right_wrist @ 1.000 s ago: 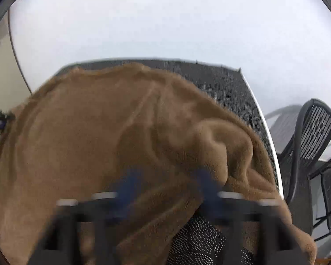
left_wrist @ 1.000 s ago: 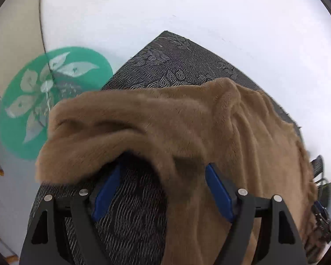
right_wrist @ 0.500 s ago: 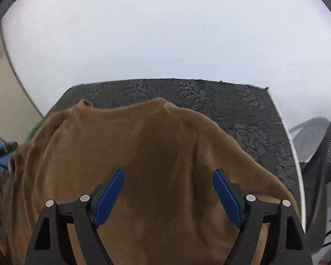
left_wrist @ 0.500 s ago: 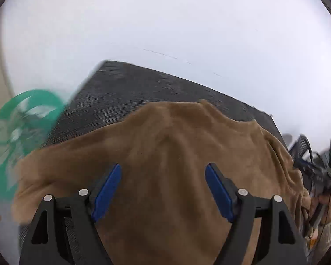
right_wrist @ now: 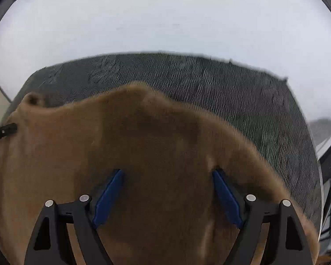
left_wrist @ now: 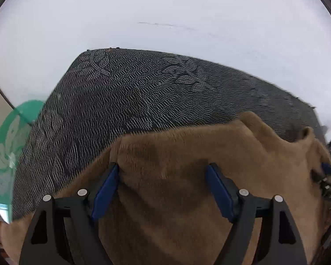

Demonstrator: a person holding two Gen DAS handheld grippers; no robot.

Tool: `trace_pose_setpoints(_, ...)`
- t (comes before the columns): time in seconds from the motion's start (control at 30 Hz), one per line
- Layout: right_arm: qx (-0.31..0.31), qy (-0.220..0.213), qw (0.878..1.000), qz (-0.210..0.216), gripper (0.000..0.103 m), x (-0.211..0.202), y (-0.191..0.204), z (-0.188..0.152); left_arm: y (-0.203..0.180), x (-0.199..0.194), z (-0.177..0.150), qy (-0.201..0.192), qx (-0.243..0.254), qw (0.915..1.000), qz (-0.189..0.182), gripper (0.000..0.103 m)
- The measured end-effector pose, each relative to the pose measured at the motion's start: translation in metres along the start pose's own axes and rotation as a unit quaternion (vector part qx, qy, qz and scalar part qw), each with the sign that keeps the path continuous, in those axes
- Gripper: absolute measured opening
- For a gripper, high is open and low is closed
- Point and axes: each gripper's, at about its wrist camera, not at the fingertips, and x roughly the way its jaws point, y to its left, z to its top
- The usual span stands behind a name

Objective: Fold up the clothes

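Both grippers spread above a brown fleece garment on a dark patterned table.
Left wrist view: left gripper [left_wrist: 162, 174] jaws wide apart, nothing pinched; brown fleece garment [left_wrist: 187, 154] lies on the near right part of the table [left_wrist: 132, 88]; green mat [left_wrist: 8, 150] far left. Right wrist view: right gripper [right_wrist: 167, 177] jaws wide apart, nothing pinched; garment [right_wrist: 143, 137] covers the near left part of the table [right_wrist: 231, 84].
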Motion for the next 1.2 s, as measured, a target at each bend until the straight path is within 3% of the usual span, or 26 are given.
trace_pose_setpoints(0.17, 0.022, -0.008, 1.0, -0.021, 0.085, 0.018, -0.014, 0.025, -0.003, 0.017, 0.021, -0.009, 0.015, 0.9988, 0.045, 0.095)
trace_pose_setpoints(0.23, 0.014, -0.015, 0.999, -0.039, 0.09, 0.023, -0.013, 0.03, 0.007, 0.025, 0.026, -0.009, -0.008, 0.9994, 0.033, 0.102)
trace_pose_setpoints(0.27, 0.007, -0.021, 0.998, -0.054, 0.099, 0.025, -0.012, 0.032, 0.01, 0.026, 0.026, -0.013, -0.012, 0.9994, 0.029, 0.103)
trace_pose_setpoints(0.3, 0.007, -0.024, 0.998, -0.059, 0.101, 0.028, -0.014, 0.033, 0.01, 0.027, 0.026, -0.019, -0.007, 0.9993, 0.031, 0.103)
trace_pose_setpoints(0.4, 0.045, -0.019, 0.999, -0.022, 0.102, 0.035, -0.03, 0.034, 0.009, 0.026, 0.026, -0.03, 0.004, 0.999, 0.034, 0.103)
trace_pose_setpoints(0.53, 0.034, -0.026, 0.998, -0.036, 0.102, 0.031, -0.027, 0.032, 0.002, 0.024, 0.027, -0.037, 0.018, 0.9979, 0.05, 0.103)
trace_pose_setpoints(0.7, 0.015, -0.036, 0.997, -0.068, 0.102, 0.01, -0.018, 0.023, -0.012, 0.001, 0.017, -0.046, 0.072, 0.9939, 0.069, 0.103)
trace_pose_setpoints(0.87, 0.041, -0.068, 0.997, 0.014, 0.102, -0.041, -0.006, 0.01, -0.018, -0.035, 0.003, -0.058, 0.096, 0.9934, 0.021, 0.103)
trace_pose_setpoints(0.93, 0.046, -0.055, 0.996, 0.049, 0.102, -0.043, 0.012, 0.015, -0.025, -0.038, 0.005, -0.043, 0.085, 0.9955, -0.006, 0.103)
trace_pose_setpoints(1.03, 0.028, -0.03, 0.997, 0.066, 0.102, -0.041, 0.041, 0.012, -0.038, -0.035, 0.001, -0.017, 0.071, 0.9968, -0.034, 0.103)
trace_pose_setpoints(1.2, -0.005, 0.006, 0.998, 0.058, 0.102, -0.006, 0.073, 0.0, -0.054, -0.014, -0.001, -0.005, 0.079, 0.9968, 0.003, 0.103)
